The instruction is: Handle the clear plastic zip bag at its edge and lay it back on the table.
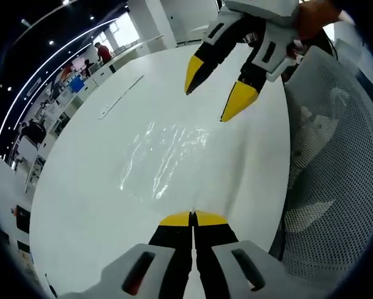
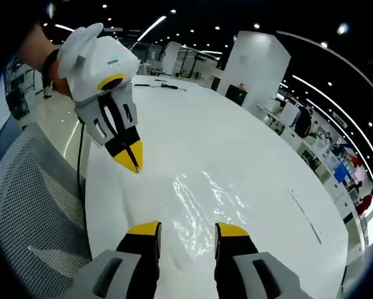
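Clear zip bag (image 1: 164, 156) flat on white counter (image 1: 80, 187), between left tongs (image 1: 193, 219), pressed together, empty, and right tongs (image 2: 186, 232), spread wide; advice: pinch rim only, lower gently.

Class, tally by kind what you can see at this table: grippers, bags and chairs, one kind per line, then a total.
Grippers: 2 (left gripper, right gripper)
Bag: 1
Chair: 1
Total: 4
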A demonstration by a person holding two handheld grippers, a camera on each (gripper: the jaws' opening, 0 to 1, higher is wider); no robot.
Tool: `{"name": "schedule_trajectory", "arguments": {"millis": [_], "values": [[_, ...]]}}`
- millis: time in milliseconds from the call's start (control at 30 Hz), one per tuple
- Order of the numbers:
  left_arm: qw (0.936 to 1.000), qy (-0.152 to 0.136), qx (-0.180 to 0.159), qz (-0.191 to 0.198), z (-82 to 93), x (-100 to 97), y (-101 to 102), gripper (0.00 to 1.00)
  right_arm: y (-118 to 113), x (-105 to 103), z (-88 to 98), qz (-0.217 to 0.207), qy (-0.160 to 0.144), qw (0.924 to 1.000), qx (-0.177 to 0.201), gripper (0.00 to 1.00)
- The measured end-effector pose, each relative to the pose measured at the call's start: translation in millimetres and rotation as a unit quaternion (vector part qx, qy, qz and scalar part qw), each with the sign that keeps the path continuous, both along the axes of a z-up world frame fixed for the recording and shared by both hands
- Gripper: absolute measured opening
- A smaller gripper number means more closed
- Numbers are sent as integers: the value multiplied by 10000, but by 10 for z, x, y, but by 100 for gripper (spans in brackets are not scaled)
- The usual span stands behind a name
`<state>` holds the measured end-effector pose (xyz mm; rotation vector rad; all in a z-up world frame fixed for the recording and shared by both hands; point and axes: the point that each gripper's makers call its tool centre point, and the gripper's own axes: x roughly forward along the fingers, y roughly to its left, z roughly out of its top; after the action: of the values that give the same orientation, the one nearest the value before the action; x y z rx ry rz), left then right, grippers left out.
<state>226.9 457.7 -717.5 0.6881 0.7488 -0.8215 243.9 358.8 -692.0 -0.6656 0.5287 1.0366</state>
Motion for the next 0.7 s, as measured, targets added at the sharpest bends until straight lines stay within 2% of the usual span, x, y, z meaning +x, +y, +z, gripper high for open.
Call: {"name": "schedule_trajectory", "arguments": {"millis": [167, 333, 433, 600, 700], "values": [[10000, -4, 23, 9, 0, -22, 2, 0, 66, -56, -71, 67, 110, 9999, -36, 30], [10000, 0, 40, 13, -5, -48, 11, 0, 181, -6, -104, 83, 112, 9999, 24, 29], [10000, -4, 30, 23, -10, -48, 16, 0, 200, 16, -188, 176, 80, 9996, -195, 28], [10000, -63, 17, -50, 15, -53, -15, 0, 204, 11, -381, 250, 182, 9987, -408, 26], [9999, -67, 40, -97, 23, -71, -33, 0, 206, -44, -436, 302, 260, 9981, -465, 23]]}}
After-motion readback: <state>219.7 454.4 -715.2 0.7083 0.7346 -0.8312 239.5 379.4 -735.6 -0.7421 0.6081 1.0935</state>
